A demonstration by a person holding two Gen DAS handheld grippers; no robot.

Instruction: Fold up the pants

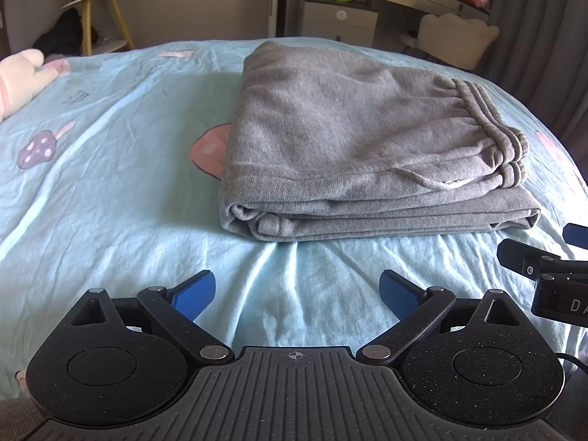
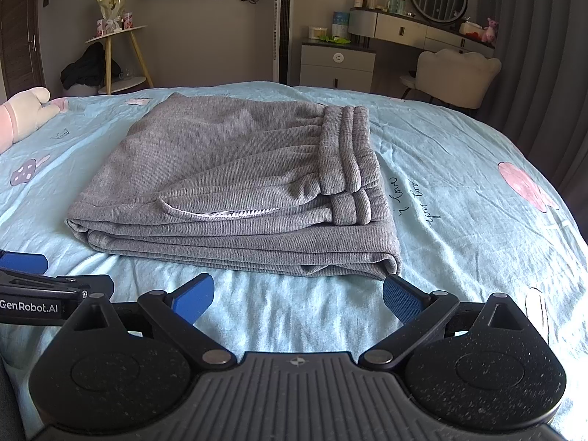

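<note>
Nearest, the left gripper [image 1: 297, 296] and right gripper [image 2: 298, 296] both hover with fingers spread wide and empty just short of the grey pants [image 2: 235, 180], which lie folded in a stack mid-bed on the blue sheet [image 2: 459, 198]. To finish well, I'd only square the near layered edge and press the waistband [image 2: 345, 154] flat, not regrip. Readable: "GenRobot.AI" on the left gripper's body, and beyond the pants "i love you too" on the sheet

Your left gripper [image 1: 297, 296] hovers with jaws spread wide, holding nothing, just short of the folded grey pants [image 1: 367, 147] on the blue bedsheet [image 1: 110, 183]; the right gripper [image 1: 544, 264] sits beside their near-right corner.
</note>
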